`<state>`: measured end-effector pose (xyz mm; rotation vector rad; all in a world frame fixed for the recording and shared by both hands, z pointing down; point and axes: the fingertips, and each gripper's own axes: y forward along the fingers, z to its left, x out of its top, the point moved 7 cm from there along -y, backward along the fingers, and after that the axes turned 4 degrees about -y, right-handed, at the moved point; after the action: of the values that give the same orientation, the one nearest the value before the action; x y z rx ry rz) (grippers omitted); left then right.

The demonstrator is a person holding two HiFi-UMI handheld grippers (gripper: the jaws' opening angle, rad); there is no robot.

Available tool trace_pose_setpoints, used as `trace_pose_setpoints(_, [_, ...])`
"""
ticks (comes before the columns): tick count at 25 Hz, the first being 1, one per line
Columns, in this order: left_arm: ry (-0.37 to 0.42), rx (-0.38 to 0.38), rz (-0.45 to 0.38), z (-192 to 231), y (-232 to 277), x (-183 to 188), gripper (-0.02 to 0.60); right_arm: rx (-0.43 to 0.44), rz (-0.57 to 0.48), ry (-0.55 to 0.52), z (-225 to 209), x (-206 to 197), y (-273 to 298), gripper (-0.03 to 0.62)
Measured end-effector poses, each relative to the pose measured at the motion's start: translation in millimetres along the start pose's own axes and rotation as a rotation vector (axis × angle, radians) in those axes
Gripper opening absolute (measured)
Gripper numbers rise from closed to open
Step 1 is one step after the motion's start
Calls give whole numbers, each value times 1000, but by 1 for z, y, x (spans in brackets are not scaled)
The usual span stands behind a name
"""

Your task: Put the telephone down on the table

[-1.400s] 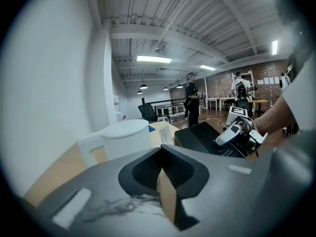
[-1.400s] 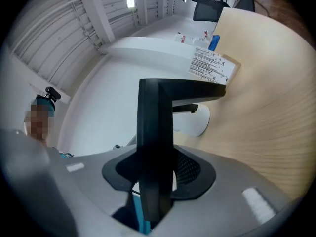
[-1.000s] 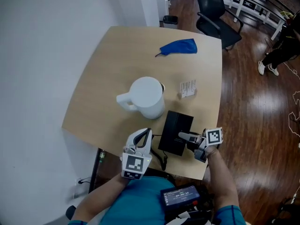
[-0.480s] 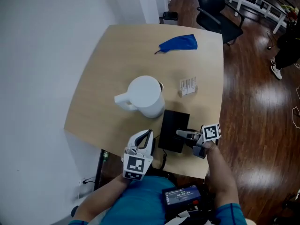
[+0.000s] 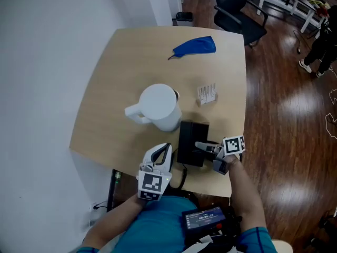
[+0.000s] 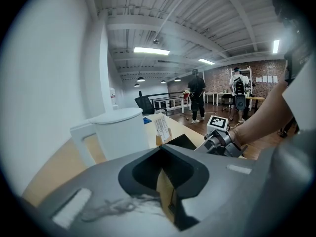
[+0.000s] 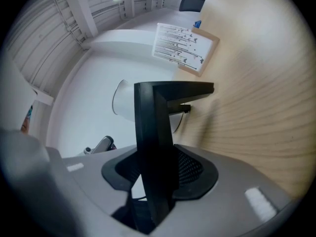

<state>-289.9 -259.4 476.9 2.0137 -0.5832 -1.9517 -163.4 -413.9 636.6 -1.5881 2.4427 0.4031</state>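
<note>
Listener: Telephone position, please, and who has it?

Describer: The black telephone (image 5: 190, 139), a flat slab, lies low over the near edge of the wooden table (image 5: 126, 62), just in front of the white pitcher (image 5: 158, 107). The right gripper (image 5: 203, 146) has it by its right long side, reaching in from the right. The slab's edge sits between the jaws, which are just starting to open.

Listener: Which way does the phone run?

Describer: Its long axis points away from the person, toward the pitcher and a small card stand (image 5: 207, 94). The gripper crosses that axis roughly at a right angle.

Listener: Is it resting on the wood yet?

Describer: In the right gripper view the slab runs nearly parallel to the tabletop with a thin shadowed strip between them, so I judge it almost down. Full contact I cannot confirm.

Listener: And the other hand?

Describer: The left gripper (image 5: 163, 152) hovers just left of the phone, jaws together and empty, apart from it. The right one is plainly the nearer.
</note>
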Motion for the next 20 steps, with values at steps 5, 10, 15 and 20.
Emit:
trace_pose_setpoints(5, [-12, -15, -9, 1, 0, -3, 17, -94, -35, 116, -8, -1, -5, 184])
trace_pose_setpoints(10, [-33, -20, -28, 5, -1, -3, 17, -130, -63, 169, -14, -1, -7, 233])
trace_pose_setpoints(15, [-48, -37, -39, 4, -3, -4, 17, -221, -130, 223, -9, 0, -31, 238])
trace_pose_setpoints(20, [-74, -58, -46, 3, -3, -6, 17, -447, -229, 99, 14, 3, -67, 167])
